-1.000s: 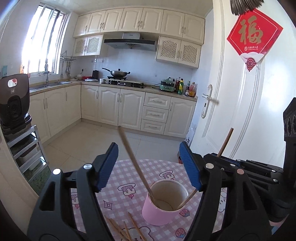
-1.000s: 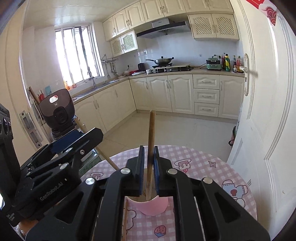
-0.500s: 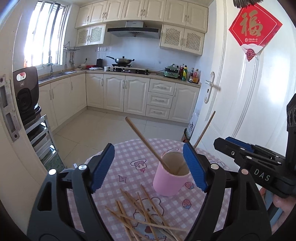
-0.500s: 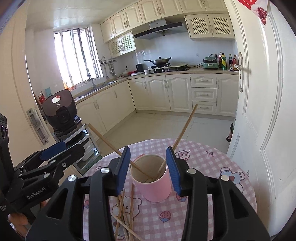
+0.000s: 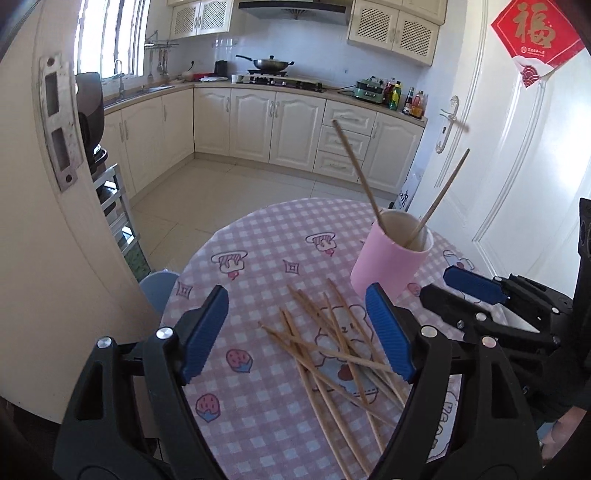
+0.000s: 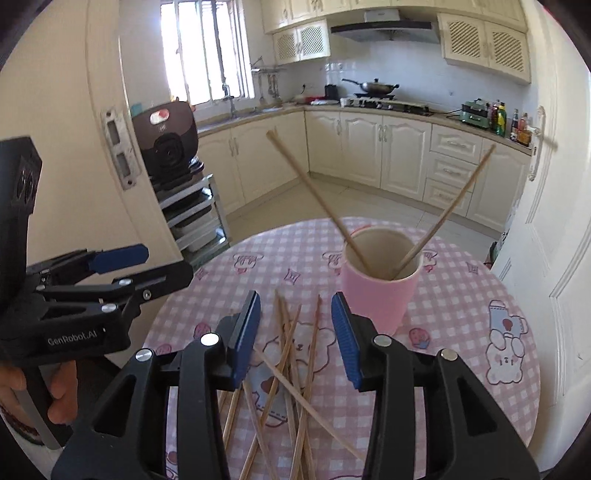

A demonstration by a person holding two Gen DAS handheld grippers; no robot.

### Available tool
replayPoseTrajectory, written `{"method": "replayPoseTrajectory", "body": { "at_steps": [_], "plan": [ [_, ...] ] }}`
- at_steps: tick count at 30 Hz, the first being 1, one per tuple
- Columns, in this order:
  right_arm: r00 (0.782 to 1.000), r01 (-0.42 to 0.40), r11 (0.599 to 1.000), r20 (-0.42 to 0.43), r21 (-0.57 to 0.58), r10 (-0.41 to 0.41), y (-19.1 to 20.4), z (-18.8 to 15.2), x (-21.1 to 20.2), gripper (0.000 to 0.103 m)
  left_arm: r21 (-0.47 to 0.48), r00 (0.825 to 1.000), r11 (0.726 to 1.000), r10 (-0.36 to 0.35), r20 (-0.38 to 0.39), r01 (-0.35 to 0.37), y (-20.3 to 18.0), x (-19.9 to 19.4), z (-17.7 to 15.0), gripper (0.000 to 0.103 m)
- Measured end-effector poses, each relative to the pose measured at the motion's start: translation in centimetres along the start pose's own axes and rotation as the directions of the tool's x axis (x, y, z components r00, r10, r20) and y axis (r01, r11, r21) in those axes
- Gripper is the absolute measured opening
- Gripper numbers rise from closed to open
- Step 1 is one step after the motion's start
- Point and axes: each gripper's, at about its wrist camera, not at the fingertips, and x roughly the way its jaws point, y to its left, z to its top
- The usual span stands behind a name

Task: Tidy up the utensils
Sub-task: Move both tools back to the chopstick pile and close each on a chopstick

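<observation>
A pink cup (image 5: 388, 264) stands upright on the round counter (image 5: 258, 266) with its pink checked cloth, toward the far right side as the left wrist view has it. Two chopsticks (image 6: 441, 218) lean inside the cup, crossing low within it and splaying out to opposite rims, one tipped left and one tipped right. The cup's pale inner wall shows, and only these two sticks can be seen in it.

On the cloth just in front of the cup lies a loose pile of chopsticks (image 5: 332, 354), crossed over one another in a fan (too tangled for a sure count).

The left tool (image 5: 299, 332) hangs above the pile with its blue pads wide apart, empty. The right tool (image 6: 295, 332) is likewise spread open and holds nothing, its pads framing the far ends of the pile.

The right wrist view alone shows the person's hand (image 6: 55, 391) gripping the left tool's handle, and a dark appliance (image 6: 166, 142) on a metal rack beside the doorway. The left wrist view alone shows the red paper ornament (image 5: 535, 35) on the white door and a blue stool (image 5: 159, 288) tucked at the counter's left edge.
</observation>
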Motion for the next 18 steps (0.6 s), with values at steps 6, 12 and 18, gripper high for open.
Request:
{"method": "replayPoseTrajectory", "body": {
  "at_steps": [6,12,18],
  "plan": [
    [0.989,-0.025,0.996,-0.148,-0.087,0.011,2.2,-1.6,4.7,0.027,-0.037,0.996,0.999,0.034,-0.087,-0.038,2.3,2.3,-1.7,0.076],
    [0.966,-0.048,0.983,-0.259,-0.177,0.001,4.3,-2.8,9.0,0.024,-0.076,0.985,0.996,0.038,-0.170,-0.051,4.1,4.7,-3.2,0.076],
    [0.946,-0.034,0.970,-0.321,-0.242,-0.047,5.5,-3.3,12.1,0.016,-0.111,0.972,0.992,0.028,-0.233,-0.056,4.8,7.1,-3.8,0.076]
  ]
}}
